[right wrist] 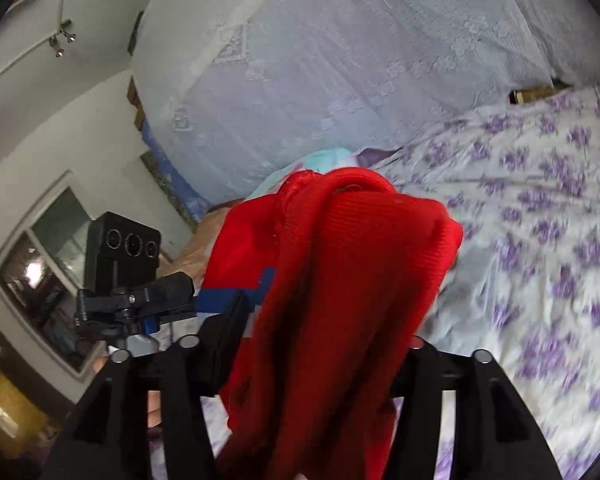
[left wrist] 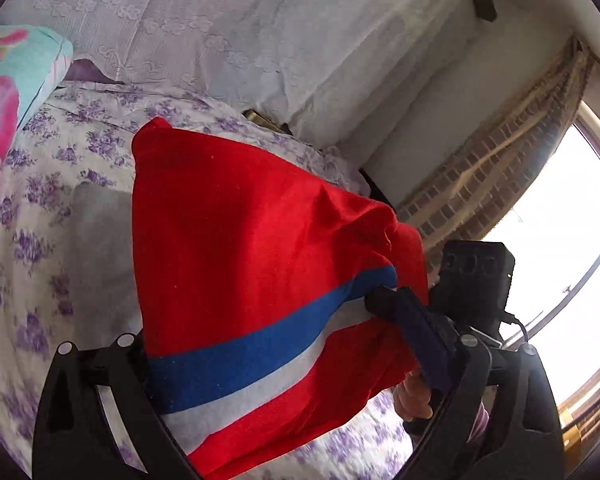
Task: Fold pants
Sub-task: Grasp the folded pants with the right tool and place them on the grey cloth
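Note:
The pants are red with a blue and a white stripe. They hang stretched above the bed between both grippers. My left gripper is shut on the striped part, which fills the space between its black fingers. The right gripper shows in the left wrist view clamped on the cloth at the blue stripe. In the right wrist view my right gripper is shut on bunched red cloth that drapes over its fingertips. The left gripper shows at the left there.
The bed has a white sheet with purple flowers. A pale lace cover lies over the headboard. A turquoise and pink pillow is at the left. A bright window with a curtain is to the right.

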A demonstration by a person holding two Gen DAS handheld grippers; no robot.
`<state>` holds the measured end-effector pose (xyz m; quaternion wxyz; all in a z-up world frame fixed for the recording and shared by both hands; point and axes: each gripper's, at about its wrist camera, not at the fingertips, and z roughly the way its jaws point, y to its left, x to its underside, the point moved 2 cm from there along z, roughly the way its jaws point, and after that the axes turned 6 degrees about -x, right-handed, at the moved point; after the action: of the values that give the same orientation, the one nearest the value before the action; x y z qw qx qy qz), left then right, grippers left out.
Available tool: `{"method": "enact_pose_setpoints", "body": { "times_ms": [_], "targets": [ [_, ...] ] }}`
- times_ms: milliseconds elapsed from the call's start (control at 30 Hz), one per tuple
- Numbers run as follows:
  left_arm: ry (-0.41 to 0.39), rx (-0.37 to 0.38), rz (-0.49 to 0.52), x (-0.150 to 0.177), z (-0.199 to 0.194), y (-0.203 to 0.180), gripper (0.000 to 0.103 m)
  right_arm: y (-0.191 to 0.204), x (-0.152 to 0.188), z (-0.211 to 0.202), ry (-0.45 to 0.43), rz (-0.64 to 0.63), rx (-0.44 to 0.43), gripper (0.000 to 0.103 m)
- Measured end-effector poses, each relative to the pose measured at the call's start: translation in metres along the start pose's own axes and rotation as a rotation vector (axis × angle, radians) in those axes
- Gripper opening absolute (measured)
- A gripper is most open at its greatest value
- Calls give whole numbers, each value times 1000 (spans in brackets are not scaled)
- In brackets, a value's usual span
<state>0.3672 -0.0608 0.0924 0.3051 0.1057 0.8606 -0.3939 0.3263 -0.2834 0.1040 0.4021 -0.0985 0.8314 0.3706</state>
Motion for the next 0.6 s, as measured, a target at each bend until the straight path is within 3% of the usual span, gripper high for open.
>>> {"method": "enact_pose_setpoints", "body": {
  "times_ms": [33, 67, 133, 167, 200, 267, 400, 467, 600],
  "targets": [
    [14, -4, -56, -11, 22, 23, 93, -18, -7, 22, -27, -1, 79, 80],
    [37, -28, -120, -18, 46, 52, 94, -37, -8, 44, -45, -1, 169, 96],
    [93, -211, -237, -17, 94, 118, 93, -83, 2, 90, -19, 17, 383, 99],
    [122, -276, -332, -10, 108, 152, 92, -104, 12, 107, 37, 42, 457, 96],
    [105, -200, -421, -5, 110, 172, 90, -116, 18, 112, 55, 70, 463, 92],
    [32, -115, -457, -9, 89, 175, 91, -110, 17, 92, -54, 82, 395, 93],
    [-38, -162, -369, -16, 26, 147, 92, -61, 2, 17, -221, -42, 402, 98],
    [-75, -163, -351, -11, -14, 122, 92, -31, 2, -23, -231, -61, 365, 98],
    [-153, -109, -216, 21, -98, 32, 97, 49, 25, -108, -213, -97, 273, 99]
  ]
}}
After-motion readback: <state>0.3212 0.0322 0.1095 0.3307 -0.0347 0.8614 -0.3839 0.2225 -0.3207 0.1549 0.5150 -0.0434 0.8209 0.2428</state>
